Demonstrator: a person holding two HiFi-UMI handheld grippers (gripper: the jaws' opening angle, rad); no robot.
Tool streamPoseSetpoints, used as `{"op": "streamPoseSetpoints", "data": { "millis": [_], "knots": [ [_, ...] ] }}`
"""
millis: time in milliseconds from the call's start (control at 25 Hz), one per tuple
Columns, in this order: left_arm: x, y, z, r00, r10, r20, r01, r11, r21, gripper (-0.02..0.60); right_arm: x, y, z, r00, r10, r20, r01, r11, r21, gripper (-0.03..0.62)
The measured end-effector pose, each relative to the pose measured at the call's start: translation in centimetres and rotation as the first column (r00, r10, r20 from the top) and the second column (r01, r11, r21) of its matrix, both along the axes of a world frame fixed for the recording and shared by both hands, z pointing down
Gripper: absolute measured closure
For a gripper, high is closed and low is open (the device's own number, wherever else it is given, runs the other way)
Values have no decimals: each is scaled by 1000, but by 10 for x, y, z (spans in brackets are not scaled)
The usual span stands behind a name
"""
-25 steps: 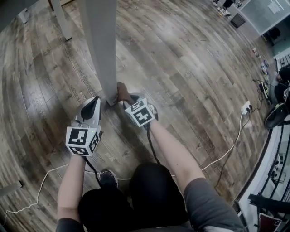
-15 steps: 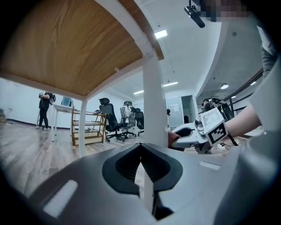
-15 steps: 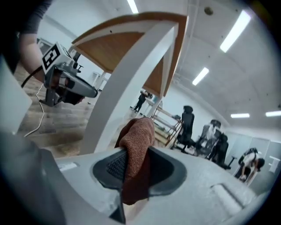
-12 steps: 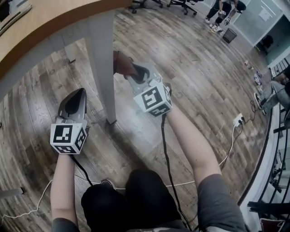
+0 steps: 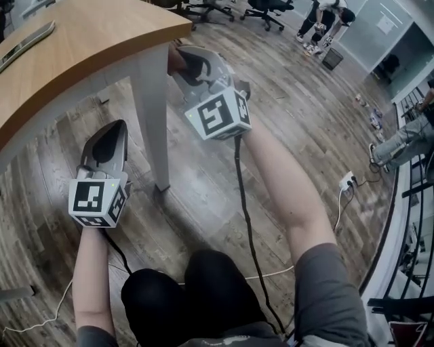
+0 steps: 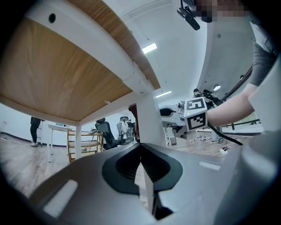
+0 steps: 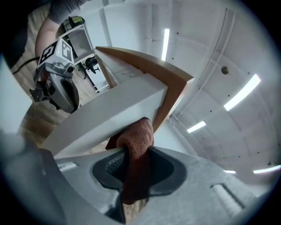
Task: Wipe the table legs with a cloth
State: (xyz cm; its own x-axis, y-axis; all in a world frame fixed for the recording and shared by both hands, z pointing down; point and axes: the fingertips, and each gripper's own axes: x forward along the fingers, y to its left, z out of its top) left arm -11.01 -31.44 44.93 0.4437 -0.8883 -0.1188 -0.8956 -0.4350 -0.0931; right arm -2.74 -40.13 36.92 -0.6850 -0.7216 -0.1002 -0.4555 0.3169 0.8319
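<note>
A white table leg [image 5: 153, 115] stands under the corner of a wooden table top [image 5: 81, 51]. My right gripper [image 5: 182, 62] is shut on a reddish-brown cloth [image 7: 137, 141] and presses it against the leg [image 7: 109, 112] close under the table top. The cloth [image 5: 176, 59] shows only as a small dark-red patch in the head view. My left gripper [image 5: 107, 146] hangs to the left of the leg, lower down, jaws together with nothing between them. From the left gripper view the leg [image 6: 149, 125] rises just ahead of the left gripper [image 6: 141, 149].
A wood-plank floor [image 5: 291, 115] spreads all round. A white power strip [image 5: 346, 180] with its cord lies at the right. Office chairs [image 5: 264, 8] and people's legs [image 5: 319, 24] are at the far end. Cables trail from both grippers past my knees [image 5: 196, 291].
My right gripper has slid the cloth up the leg from near the floor to just under the table top. The left gripper stayed beside the leg.
</note>
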Motion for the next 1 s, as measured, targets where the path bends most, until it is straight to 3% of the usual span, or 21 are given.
{"op": "streamPoseSetpoints", "data": {
  "millis": [160, 320, 560, 1000],
  "knots": [
    [-1, 2, 25, 1000, -1, 24, 2, 1000, -27, 563, -6, 1, 26, 998, -13, -67, 13, 1000, -3, 502],
    [-10, 0, 65, 1000, -9, 22, 10, 997, -73, 562, -11, 2, 87, 988, -16, -154, 11, 999, -36, 502],
    [-19, 5, 134, 1000, -6, -3, 6, 987, -163, 562, -12, 6, 191, 980, -17, -199, -12, 989, -145, 502],
    [-28, 8, 263, 999, 8, 43, 7, 941, -338, 562, -12, 11, 381, 949, -62, -309, -61, 925, -374, 502]
  ]
}}
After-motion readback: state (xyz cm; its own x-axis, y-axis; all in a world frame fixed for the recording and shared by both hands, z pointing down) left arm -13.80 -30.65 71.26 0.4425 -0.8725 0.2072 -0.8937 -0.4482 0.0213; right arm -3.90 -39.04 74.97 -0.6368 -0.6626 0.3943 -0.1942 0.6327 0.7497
